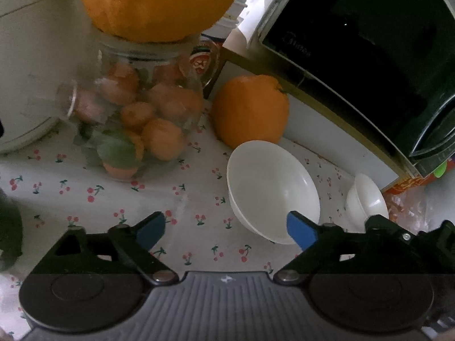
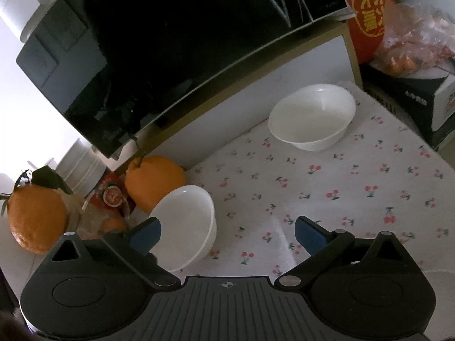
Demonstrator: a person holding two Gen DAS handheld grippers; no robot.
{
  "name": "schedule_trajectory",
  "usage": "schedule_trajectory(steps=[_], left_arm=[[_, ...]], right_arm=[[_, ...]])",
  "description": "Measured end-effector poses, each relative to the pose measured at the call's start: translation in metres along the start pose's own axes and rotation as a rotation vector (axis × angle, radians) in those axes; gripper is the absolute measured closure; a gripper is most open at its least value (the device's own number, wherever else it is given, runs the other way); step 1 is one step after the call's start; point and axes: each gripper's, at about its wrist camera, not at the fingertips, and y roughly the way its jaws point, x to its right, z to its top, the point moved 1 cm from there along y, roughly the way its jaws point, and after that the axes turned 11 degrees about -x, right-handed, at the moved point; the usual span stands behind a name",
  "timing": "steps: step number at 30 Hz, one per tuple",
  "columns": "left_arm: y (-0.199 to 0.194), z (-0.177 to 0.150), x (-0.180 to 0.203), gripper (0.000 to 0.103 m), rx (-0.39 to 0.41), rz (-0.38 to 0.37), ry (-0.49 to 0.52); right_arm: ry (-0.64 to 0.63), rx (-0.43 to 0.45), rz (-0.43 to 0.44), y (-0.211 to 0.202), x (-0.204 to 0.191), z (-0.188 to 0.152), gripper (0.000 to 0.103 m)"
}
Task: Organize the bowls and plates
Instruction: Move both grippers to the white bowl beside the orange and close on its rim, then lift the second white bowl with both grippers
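Two white bowls stand on a cherry-print tablecloth (image 2: 327, 187). The nearer bowl (image 1: 273, 190) (image 2: 184, 224) sits beside a large orange (image 1: 250, 110). The other bowl (image 1: 366, 199) (image 2: 312, 116) stands farther along, by the microwave's base. My left gripper (image 1: 226, 231) is open just above the cloth, and its right fingertip (image 1: 301, 233) overlaps the nearer bowl's near rim. My right gripper (image 2: 227, 237) is open too. Its left fingertip (image 2: 146, 237) hides part of that same bowl's side. Nothing is held by either.
A black microwave (image 1: 369, 56) (image 2: 142, 56) on a white stand backs the table. A glass jar of small oranges (image 1: 136, 122) carries a big orange (image 1: 159, 2) on top. A red bag (image 2: 366, 14), a plastic bag of fruit (image 2: 415, 45) and a dark box (image 2: 412, 99) stand at the right.
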Motion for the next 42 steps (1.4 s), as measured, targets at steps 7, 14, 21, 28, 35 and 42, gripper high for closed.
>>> schedule_trajectory(steps=[7,14,21,28,35,42], left_arm=[[0.014,0.001,0.003,0.05,-0.005,-0.052,-0.009],[0.025,0.003,0.012,0.073,-0.006,-0.053,0.0],[0.03,0.002,0.011,0.085,0.009,-0.037,-0.015],[0.029,-0.003,0.005,0.094,0.022,-0.05,-0.028],[0.023,-0.005,0.003,0.094,0.034,-0.045,-0.033],[0.012,-0.006,0.006,0.094,0.043,-0.042,-0.027]], right_arm=[[-0.015,-0.02,0.002,0.023,-0.003,-0.004,0.012],[0.003,-0.039,0.015,0.035,0.005,-0.004,0.048],[0.028,-0.045,0.086,0.045,0.004,-0.009,0.064],[0.0,-0.077,0.126,0.054,-0.001,-0.015,0.081],[0.013,-0.08,0.132,0.055,0.001,-0.015,0.088],[0.017,-0.075,0.13,0.048,-0.001,-0.014,0.088]])
